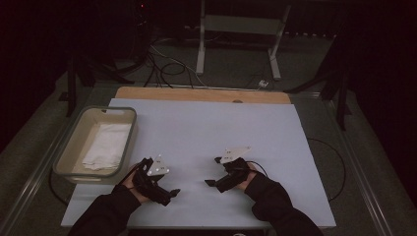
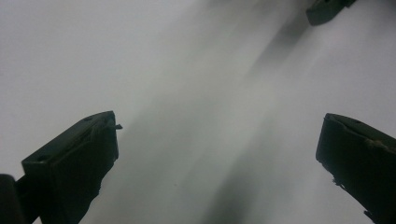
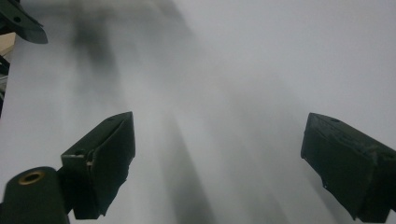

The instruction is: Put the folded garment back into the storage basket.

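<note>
Left gripper (image 1: pixel 162 189) low over the pale mat (image 1: pixel 206 128), jaws spread wide, nothing between them. Right gripper (image 1: pixel 212 172) beside it, well apart, jaws also spread and empty. Bin (image 1: pixel 78 142) just left of the left gripper, at the mat's edge; a folded white cloth (image 1: pixel 105 147) lies inside. Mat between and ahead of both grippers is bare. Cables (image 1: pixel 162 69) on the floor beyond the table.
</note>
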